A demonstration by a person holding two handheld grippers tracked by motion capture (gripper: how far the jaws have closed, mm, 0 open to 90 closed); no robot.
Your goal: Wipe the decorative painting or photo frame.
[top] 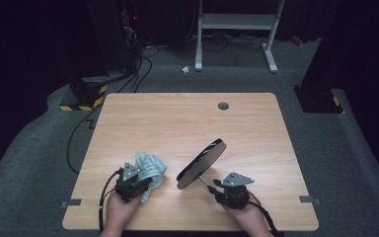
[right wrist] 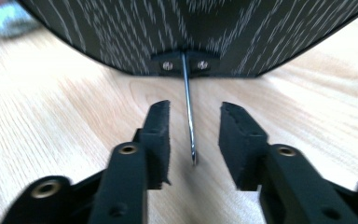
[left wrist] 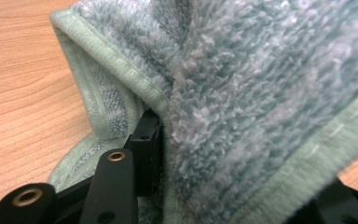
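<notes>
Left gripper is clamping a pale green towel; in the left gripper view one black jaw is pressing into a fold of the towel, the pile bunching over it. The towel is lying just left of the black round pan, partly on the worktop, not touching the pan.

Right gripper is sitting just right of and below the pan, jaws parted. In the right gripper view the pan's thin metal handle is running down between the two jaws, touching neither, gap on both sides. The handle is fixed to the pan by a small two-screw bracket. The pan is tilting up, lower edge resting on the worktop, upper edge pointing away from the right gripper.
</notes>
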